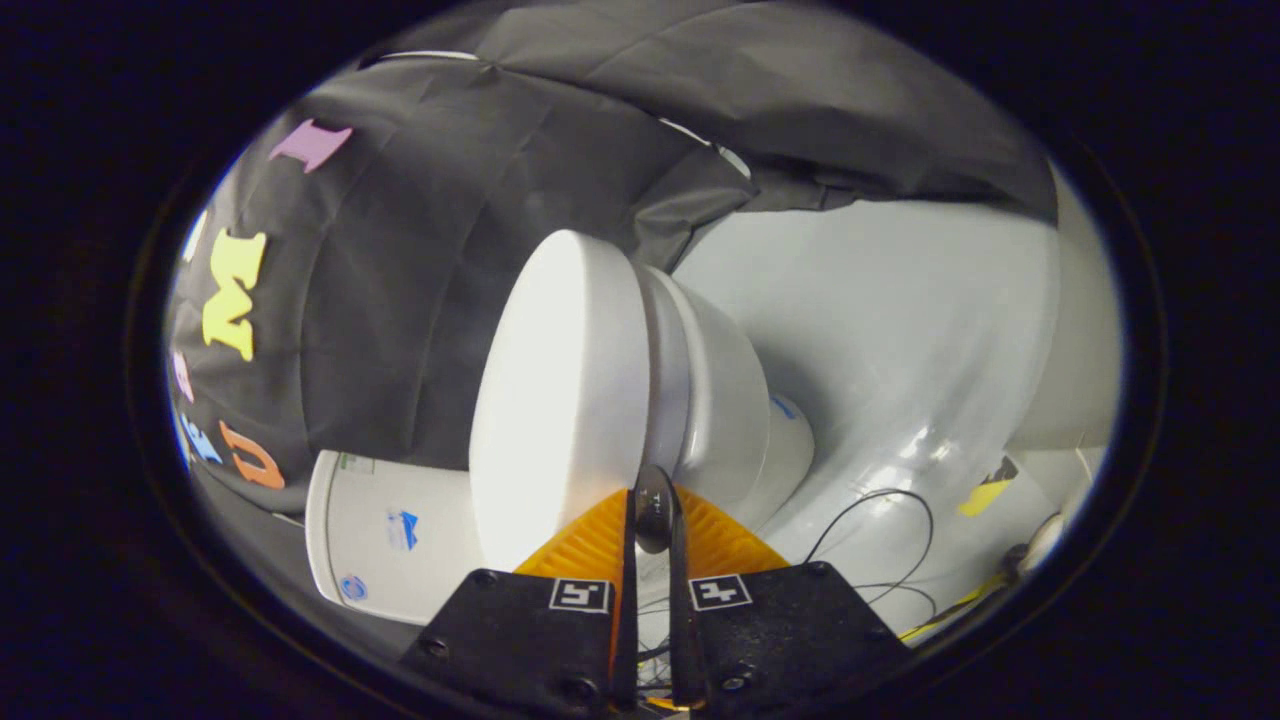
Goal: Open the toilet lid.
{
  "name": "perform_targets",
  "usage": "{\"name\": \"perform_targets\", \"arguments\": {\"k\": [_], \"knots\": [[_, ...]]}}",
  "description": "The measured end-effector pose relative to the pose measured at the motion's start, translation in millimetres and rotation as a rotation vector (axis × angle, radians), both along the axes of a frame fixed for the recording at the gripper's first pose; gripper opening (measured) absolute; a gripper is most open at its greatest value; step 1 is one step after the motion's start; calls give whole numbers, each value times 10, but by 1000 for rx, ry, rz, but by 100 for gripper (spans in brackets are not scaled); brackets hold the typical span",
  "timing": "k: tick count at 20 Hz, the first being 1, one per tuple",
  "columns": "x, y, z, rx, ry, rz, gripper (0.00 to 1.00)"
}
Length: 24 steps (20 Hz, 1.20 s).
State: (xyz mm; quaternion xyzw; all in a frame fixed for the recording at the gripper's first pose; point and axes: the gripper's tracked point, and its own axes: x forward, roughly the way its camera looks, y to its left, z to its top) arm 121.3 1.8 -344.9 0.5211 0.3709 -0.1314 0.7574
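Note:
The view is rolled sideways. A white toilet lid (560, 400) lies down on the seat and bowl (725, 400), with only a thin seam between them. The cistern (390, 535) sits behind the lid, next to the black cloth wall. My gripper (655, 505) is at the lid's side rim, and its two fingers stand close together with the rim's edge pinched between the tips. The point of contact is dark and partly hidden by the fingertips.
A glossy white floor (880, 340) spreads beyond the bowl. Thin black cables (880, 510) loop on it near the fingers, with yellow tape (985, 495) and a white post (1075, 330) farther off.

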Motion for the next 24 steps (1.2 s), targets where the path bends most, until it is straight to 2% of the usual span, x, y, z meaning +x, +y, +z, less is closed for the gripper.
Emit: {"name": "perform_targets", "arguments": {"k": [2,5,11,14,24], "knots": [[37,8,66,-7,0,1,16],[17,48,128,-94,12,48,16],[75,99,410,-156,0,63,16],[93,125,503,-240,17,113,16],[199,314,1101,-432,-17,203,16]]}}
